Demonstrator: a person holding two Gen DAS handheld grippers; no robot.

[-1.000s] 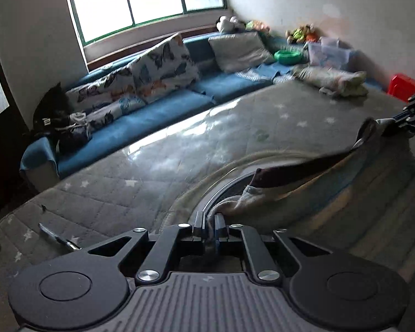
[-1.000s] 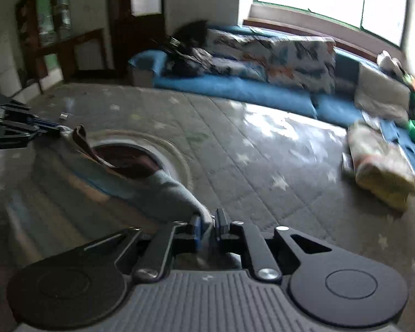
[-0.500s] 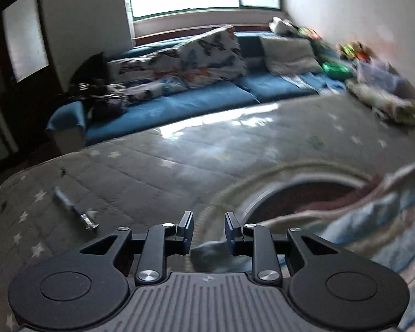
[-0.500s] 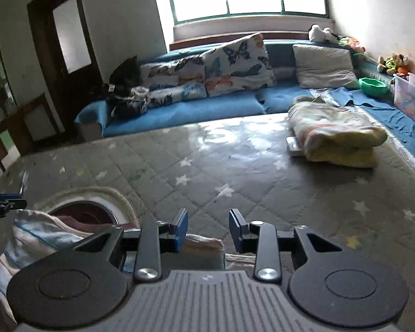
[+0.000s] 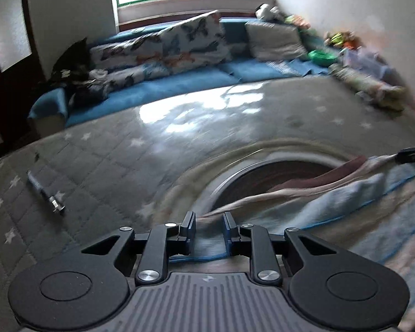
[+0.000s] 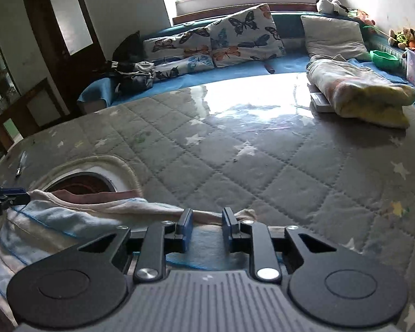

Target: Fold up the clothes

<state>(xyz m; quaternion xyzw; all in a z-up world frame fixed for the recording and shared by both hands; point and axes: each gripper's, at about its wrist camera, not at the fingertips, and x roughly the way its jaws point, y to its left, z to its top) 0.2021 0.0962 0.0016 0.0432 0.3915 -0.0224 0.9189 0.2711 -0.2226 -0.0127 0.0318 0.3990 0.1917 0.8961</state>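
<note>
A pastel garment (image 5: 332, 196) with blue, cream and pink stripes lies on the grey quilted mat (image 5: 119, 160), its round cream collar and brown lining facing up. My left gripper (image 5: 209, 225) sits low over the garment's near left edge. Its jaws are closing with cloth in the gap, and the pads stand clear of it. My right gripper (image 6: 206, 227) hovers over the right edge of the garment (image 6: 69, 218); its jaws are closing too, with cloth between them and no pad pressing. Each wrist view shows the other gripper's tip: the right gripper (image 5: 412, 156), the left gripper (image 6: 5, 196).
A pen (image 5: 45, 193) lies on the mat to the left of the garment. A folded blanket (image 6: 359, 91) rests at the far right of the mat. Behind are a blue sofa (image 6: 235, 72) with butterfly pillows, a green bowl (image 6: 384, 59) and toys.
A second ago both grippers were shut on the garment's edge and held it stretched between them. Both have let go and sunk lower, and the garment now lies on the mat.
</note>
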